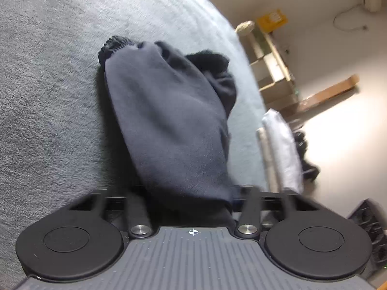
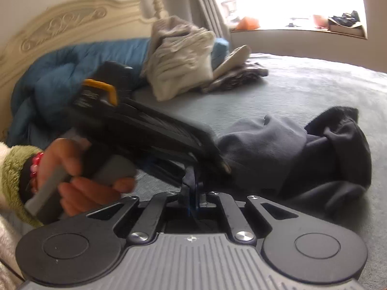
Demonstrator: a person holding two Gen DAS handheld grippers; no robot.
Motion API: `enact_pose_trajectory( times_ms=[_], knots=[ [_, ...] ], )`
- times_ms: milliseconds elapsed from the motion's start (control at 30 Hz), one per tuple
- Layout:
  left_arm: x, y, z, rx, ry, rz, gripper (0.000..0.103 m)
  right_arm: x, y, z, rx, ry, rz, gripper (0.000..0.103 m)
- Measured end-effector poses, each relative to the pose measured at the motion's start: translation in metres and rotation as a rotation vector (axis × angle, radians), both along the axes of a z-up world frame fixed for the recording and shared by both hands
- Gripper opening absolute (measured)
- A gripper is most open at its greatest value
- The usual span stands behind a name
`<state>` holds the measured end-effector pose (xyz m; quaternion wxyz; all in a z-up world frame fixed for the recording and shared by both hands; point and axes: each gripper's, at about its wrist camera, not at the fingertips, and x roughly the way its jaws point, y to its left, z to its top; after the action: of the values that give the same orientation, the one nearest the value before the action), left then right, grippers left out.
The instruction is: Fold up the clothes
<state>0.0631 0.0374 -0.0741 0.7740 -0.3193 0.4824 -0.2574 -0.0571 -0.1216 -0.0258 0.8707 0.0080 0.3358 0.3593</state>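
Note:
A dark grey garment (image 1: 169, 120) with a black ribbed cuff (image 1: 113, 46) lies crumpled on the grey bed cover (image 1: 48, 72). One end of it rises taut into my left gripper (image 1: 191, 200), whose fingertips are hidden under the cloth. In the right wrist view the same garment (image 2: 290, 149) spreads to the right, and my left gripper (image 2: 223, 165), held by a hand (image 2: 72, 169), bites its near edge. Just below that, my right gripper (image 2: 193, 193) is shut on a thin fold of the dark fabric between its blue pads.
A pile of beige clothes (image 2: 183, 58) and a blue duvet (image 2: 72, 72) lie by the headboard (image 2: 60, 24). A patterned cloth (image 2: 239, 77) sits beside the pile. Folded white fabric (image 1: 283, 149) rests at the bed's edge, with shelves (image 1: 273, 67) beyond it.

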Motion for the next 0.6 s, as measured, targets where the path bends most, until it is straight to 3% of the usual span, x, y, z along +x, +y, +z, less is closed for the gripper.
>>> enact_pose_trajectory(
  times_ms=[67,100,133,167,233,400,500,533,600],
  knots=[
    [-0.001,0.002,0.0,0.019,-0.014,-0.006,0.015,-0.003,-0.009,0.005,0.014,0.034,-0.001,0.026],
    [-0.002,0.004,0.001,0.027,-0.024,-0.005,0.015,-0.004,-0.018,0.006,0.031,0.048,-0.02,0.034],
    [-0.002,0.008,0.003,0.028,-0.03,-0.002,0.013,-0.006,-0.028,0.005,0.031,0.063,-0.05,0.052],
    [-0.002,0.013,0.004,0.028,-0.037,0.006,0.011,-0.008,-0.039,0.003,0.031,0.078,-0.079,0.061],
    [0.001,0.022,0.009,0.036,-0.054,0.014,0.01,-0.012,-0.059,0.0,0.032,0.107,-0.137,0.065],
    [0.013,0.042,0.01,0.073,-0.053,0.037,0.01,-0.028,-0.072,-0.026,-0.035,0.237,-0.149,0.065],
    [0.019,0.054,0.009,0.094,-0.053,0.057,0.008,-0.04,-0.06,-0.039,-0.043,0.316,-0.093,0.061],
    [0.021,0.058,0.009,0.101,-0.054,0.066,0.008,-0.044,-0.053,-0.043,-0.055,0.335,-0.068,0.056],
    [0.026,0.065,0.01,0.106,-0.05,0.083,0.007,-0.053,-0.039,-0.05,-0.117,0.349,-0.026,0.032]
  ],
)
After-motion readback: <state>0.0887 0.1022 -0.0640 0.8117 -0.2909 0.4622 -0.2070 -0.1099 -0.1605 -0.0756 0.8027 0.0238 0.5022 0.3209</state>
